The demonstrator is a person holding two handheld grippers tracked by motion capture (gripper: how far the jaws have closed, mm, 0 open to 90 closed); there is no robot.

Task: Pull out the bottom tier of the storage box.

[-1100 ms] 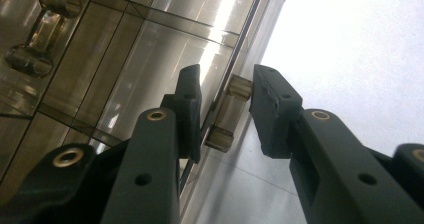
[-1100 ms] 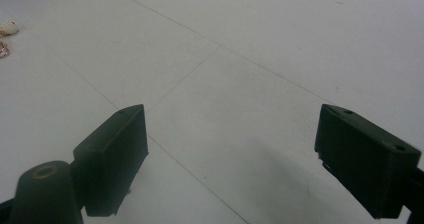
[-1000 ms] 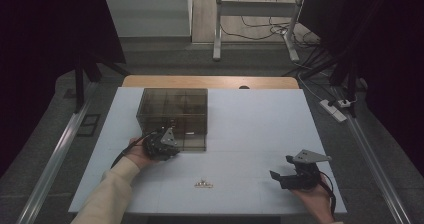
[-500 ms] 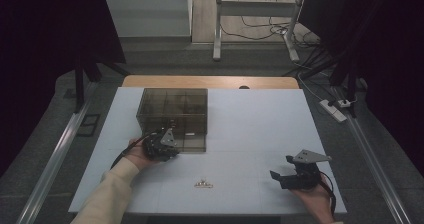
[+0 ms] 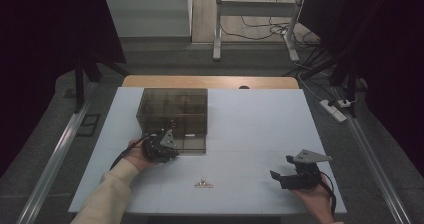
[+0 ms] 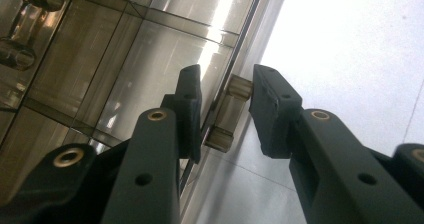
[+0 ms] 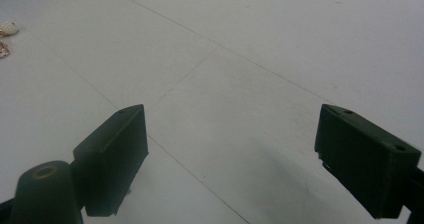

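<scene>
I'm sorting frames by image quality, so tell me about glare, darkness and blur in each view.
High view: dim, black surroundings, only the white table lit. Left gripper view: bright glare streaks on the smoky box, table washed out white, near fingers soft. Right gripper view: even light, faint shadow under the open fingers, slightly blurred.

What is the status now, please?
Left gripper open, fingers either side of the box handle. Right gripper open over bare table. Small gold item lies apart.

1 smoked clear box point(image 5: 174, 115) at the left gripper point(image 5: 161, 146), 1 small gold trinket point(image 5: 203, 184) between both grippers, possibly jewellery. 2 grippers total, right gripper point(image 5: 286, 176) included.
</scene>
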